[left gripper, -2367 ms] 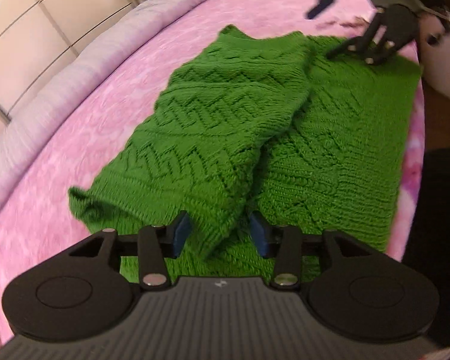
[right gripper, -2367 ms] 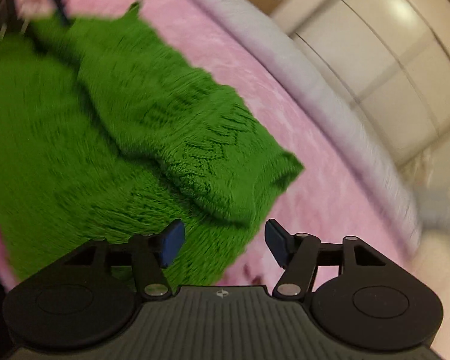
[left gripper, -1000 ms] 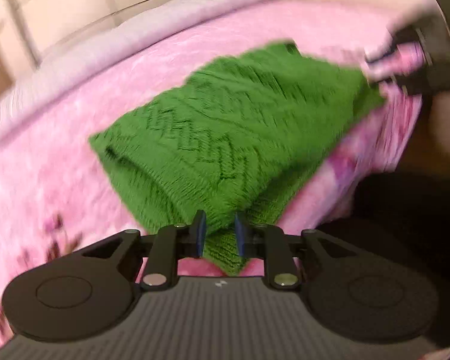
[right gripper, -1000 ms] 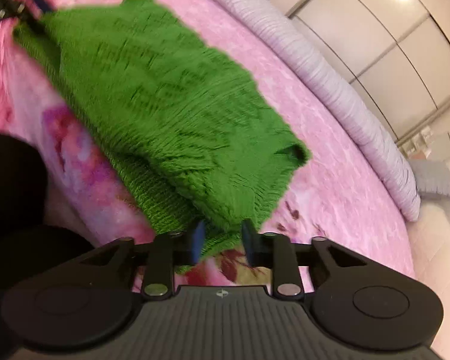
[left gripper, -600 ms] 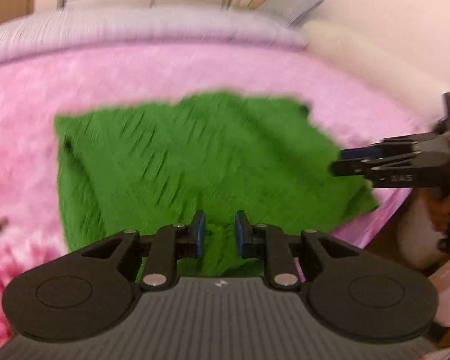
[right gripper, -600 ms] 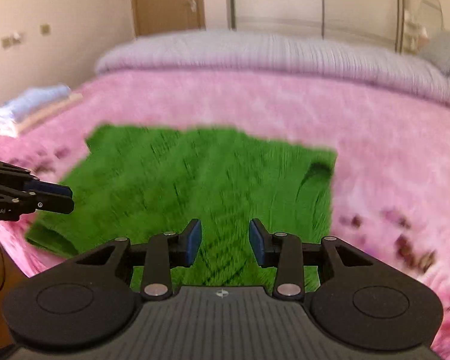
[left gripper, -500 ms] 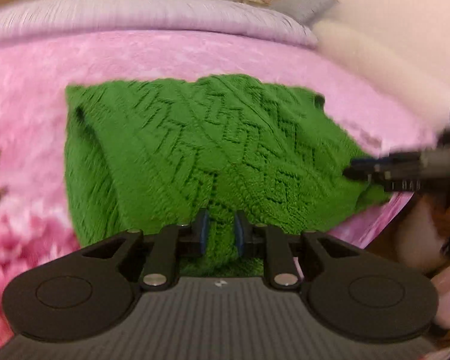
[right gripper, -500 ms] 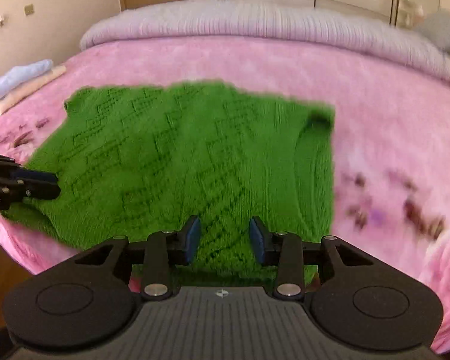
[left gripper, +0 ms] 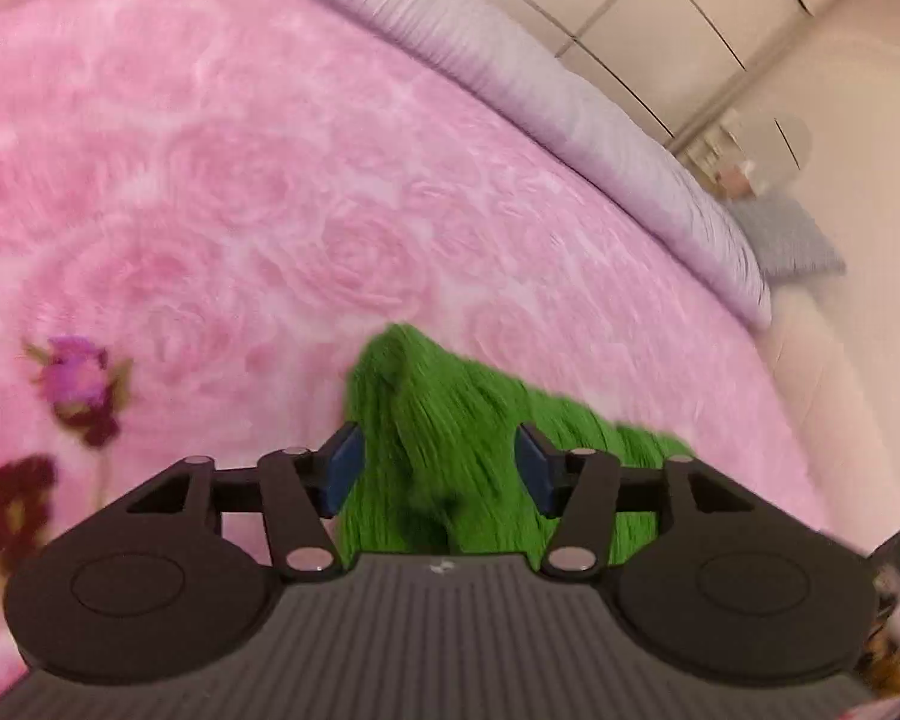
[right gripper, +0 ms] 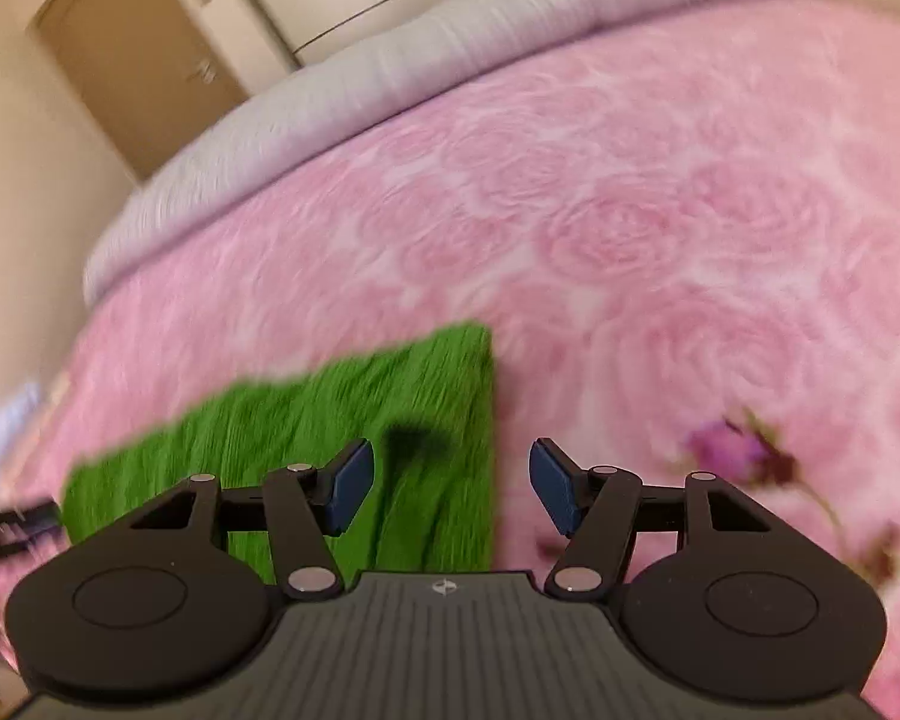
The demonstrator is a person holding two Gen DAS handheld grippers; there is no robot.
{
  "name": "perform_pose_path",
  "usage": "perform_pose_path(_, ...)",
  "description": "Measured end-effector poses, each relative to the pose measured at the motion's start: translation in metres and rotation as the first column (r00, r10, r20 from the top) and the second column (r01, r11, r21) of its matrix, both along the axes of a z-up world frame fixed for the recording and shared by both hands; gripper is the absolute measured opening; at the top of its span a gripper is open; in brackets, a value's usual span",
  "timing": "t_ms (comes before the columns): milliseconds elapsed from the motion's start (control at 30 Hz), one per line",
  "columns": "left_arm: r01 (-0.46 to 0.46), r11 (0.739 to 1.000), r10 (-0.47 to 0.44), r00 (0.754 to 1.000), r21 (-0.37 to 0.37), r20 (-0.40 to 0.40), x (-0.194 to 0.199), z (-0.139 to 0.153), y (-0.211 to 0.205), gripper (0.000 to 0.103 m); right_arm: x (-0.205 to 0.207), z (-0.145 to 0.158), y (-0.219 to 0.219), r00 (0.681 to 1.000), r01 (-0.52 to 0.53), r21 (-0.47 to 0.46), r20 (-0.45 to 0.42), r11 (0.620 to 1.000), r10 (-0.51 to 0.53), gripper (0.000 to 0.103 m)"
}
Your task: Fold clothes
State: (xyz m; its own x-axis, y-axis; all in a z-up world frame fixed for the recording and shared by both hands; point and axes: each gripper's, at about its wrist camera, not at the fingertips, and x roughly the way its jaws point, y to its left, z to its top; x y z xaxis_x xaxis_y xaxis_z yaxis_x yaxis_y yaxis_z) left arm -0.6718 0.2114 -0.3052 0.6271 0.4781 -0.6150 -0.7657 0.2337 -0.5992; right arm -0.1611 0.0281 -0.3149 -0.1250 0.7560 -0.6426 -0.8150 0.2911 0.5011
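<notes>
Both claws have just been opening to let the fold settle. The left claw stands apart with the green cable-knit sweater loose between its pads; the right claw gapes over the sweater's edge on the pink rose-patterned bedspread.

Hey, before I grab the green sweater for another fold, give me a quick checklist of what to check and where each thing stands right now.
1. Left gripper released: ok, fingers just opened, pads apart; green sweater between them, unpinched.
2. Right gripper released: ok, just opened, sweater edge between the fingers, not clamped.
3. Sweater resting on the pink bedspread: ok.
4. Fold neat and edges aligned: cannot tell, both views blurred and only part shows.
5. Space beyond the sweater free: ok, only bedspread there.
</notes>
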Motion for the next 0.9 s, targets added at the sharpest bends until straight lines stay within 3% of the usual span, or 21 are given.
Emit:
perform_pose_path(167,0.012,0.992,0.002,0.993,-0.122,0.117,-0.001,-0.029,0.037,0.055,0.039,-0.035,0.032,0.965,0.073,0.002,-0.251,0.997,-0.070,0.066)
perform_pose_path(233,0.038,0.989,-0.014,0.985,-0.140,0.171,0.000,-0.037,0.044,0.041,0.042,-0.045,0.038,0.946,0.075,0.019,-0.317,0.997,-0.066,0.064)
perform_pose_path(267,0.057,0.987,-0.027,0.980,-0.148,0.197,0.001,-0.041,0.044,0.027,0.041,-0.047,0.040,0.942,0.069,0.028,-0.331,0.997,-0.056,0.047)
perform_pose_path(300,0.069,0.987,-0.036,0.976,-0.147,0.216,0.002,-0.043,0.043,0.021,0.038,-0.049,0.042,0.941,0.057,0.023,-0.336,0.998,-0.046,0.029)
perform_pose_path(367,0.071,0.994,-0.053,0.975,-0.077,0.218,0.003,-0.039,0.037,0.016,0.031,-0.047,0.043,0.953,0.041,0.037,-0.301,0.998,-0.028,0.022)
perform_pose_path(467,0.043,0.996,-0.054,0.985,0.073,0.161,-0.006,-0.025,0.023,0.015,0.018,-0.024,0.032,0.991,0.037,0.101,-0.132,0.994,-0.023,0.017)
perform_pose_path(533,0.018,0.996,-0.029,0.989,0.083,0.143,-0.013,-0.030,0.022,0.015,0.017,-0.013,0.020,0.996,0.076,0.129,-0.050,0.989,-0.070,0.015)
perform_pose_path(667,0.024,0.998,-0.027,0.999,0.051,0.041,-0.001,-0.037,0.027,0.018,0.021,-0.041,0.021,0.990,0.126,0.021,-0.059,0.992,-0.124,0.015)
perform_pose_path(733,0.036,0.998,-0.035,0.999,0.059,-0.019,0.006,-0.032,0.025,0.022,0.015,-0.040,0.024,0.994,0.108,0.030,-0.015,0.994,-0.108,0.019)
perform_pose_path(800,0.028,0.996,-0.020,0.996,0.086,-0.091,0.007,-0.018,0.014,0.029,0.016,-0.031,0.026,0.994,0.107,0.004,-0.012,0.994,-0.107,0.033)
perform_pose_path(900,0.014,0.987,0.023,0.974,0.160,-0.224,0.009,0.007,-0.009,0.031,0.012,-0.007,0.016,0.989,0.124,0.004,0.077,0.992,-0.124,0.046)
